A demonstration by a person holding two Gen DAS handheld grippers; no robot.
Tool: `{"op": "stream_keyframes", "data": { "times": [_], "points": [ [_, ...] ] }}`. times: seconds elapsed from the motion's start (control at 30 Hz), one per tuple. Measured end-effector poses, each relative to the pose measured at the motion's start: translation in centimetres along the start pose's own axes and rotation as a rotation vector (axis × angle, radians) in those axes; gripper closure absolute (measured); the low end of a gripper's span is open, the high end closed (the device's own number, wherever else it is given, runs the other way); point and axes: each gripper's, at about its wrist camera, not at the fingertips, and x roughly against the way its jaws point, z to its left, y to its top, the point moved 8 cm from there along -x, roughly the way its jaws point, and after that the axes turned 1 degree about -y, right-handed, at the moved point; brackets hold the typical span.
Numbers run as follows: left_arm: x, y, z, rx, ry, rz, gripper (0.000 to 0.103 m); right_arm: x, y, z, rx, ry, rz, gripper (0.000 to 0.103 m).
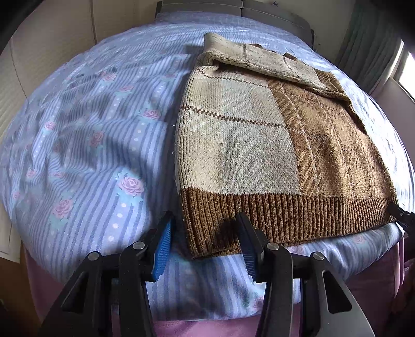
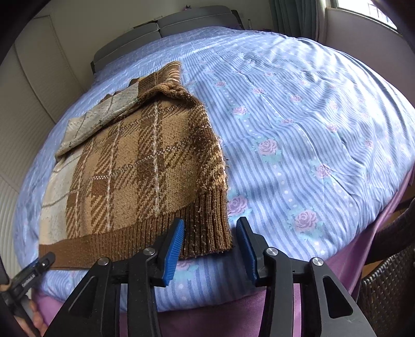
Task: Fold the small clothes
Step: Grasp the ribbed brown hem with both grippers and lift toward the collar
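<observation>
A small brown and cream plaid knitted sweater [image 1: 259, 145] lies flat on the bed, its sleeves folded in over the body and its ribbed brown hem toward me. My left gripper [image 1: 205, 241] is open, its jaws straddling the hem's left corner just above the fabric. My right gripper [image 2: 210, 241] is open, its jaws straddling the hem's right corner [image 2: 207, 233]. The right gripper's tip shows at the far right edge of the left wrist view [image 1: 400, 213]; the left gripper shows at the lower left of the right wrist view [image 2: 31, 274]. Neither holds anything.
The bed is covered by a blue striped sheet with pink roses [image 1: 90, 155], also in the right wrist view [image 2: 311, 129]. A grey headboard [image 2: 160, 28] stands at the far end. A purple bed skirt [image 2: 345, 272] hangs below. A wicker chair [image 2: 389, 285] stands at right. A window [image 2: 363, 10] is at upper right.
</observation>
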Motion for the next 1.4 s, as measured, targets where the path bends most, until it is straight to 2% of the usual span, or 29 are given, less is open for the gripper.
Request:
{"op": "stream_keyframes", "data": {
  "times": [0.07, 0.1, 0.13, 0.17, 0.27, 0.47, 0.63, 0.87, 1.03, 1.2, 1.4],
  "points": [
    [-0.2, -0.2, -0.1, 0.005, -0.029, 0.014, 0.076, 0.0, -0.1, 0.3, 0.009, 0.009, 0.000, 0.074],
    [-0.2, -0.2, -0.1, 0.007, -0.033, 0.017, 0.079, 0.0, -0.1, 0.5, 0.016, 0.010, -0.002, 0.076],
    [-0.2, -0.2, -0.2, 0.007, -0.041, 0.016, 0.087, 0.1, -0.1, 0.6, 0.022, 0.014, -0.005, 0.080],
    [-0.1, -0.2, -0.3, 0.009, -0.054, 0.018, 0.091, 0.1, -0.1, 0.8, 0.025, 0.021, -0.007, 0.083],
    [0.3, -0.1, -0.4, 0.016, -0.060, 0.007, 0.092, 0.5, 0.0, 0.9, 0.016, 0.043, -0.019, 0.090],
    [1.6, 0.7, 0.1, 0.056, -0.070, -0.017, 0.092, 1.8, 0.6, 1.2, -0.004, 0.080, -0.063, 0.092],
    [4.4, 3.1, 0.0, 0.072, -0.084, -0.104, 0.092, 3.8, 2.2, 1.4, -0.042, 0.138, -0.120, 0.092],
    [9.0, 9.8, 0.1, 0.152, -0.124, -0.293, 0.092, 7.5, 7.2, 2.6, -0.096, 0.253, -0.255, 0.093],
    [10.0, 15.1, -0.4, 0.169, -0.132, -0.407, 0.092, 8.5, 11.5, 3.7, -0.116, 0.283, -0.363, 0.093],
    [8.9, 20.3, -0.2, 0.204, -0.129, -0.479, 0.092, 7.6, 16.4, 4.8, -0.133, 0.287, -0.438, 0.093],
    [5.0, 26.5, 0.3, 0.241, -0.108, -0.498, 0.092, 3.6, 22.7, 6.3, -0.146, 0.256, -0.470, 0.093]
  ]
}}
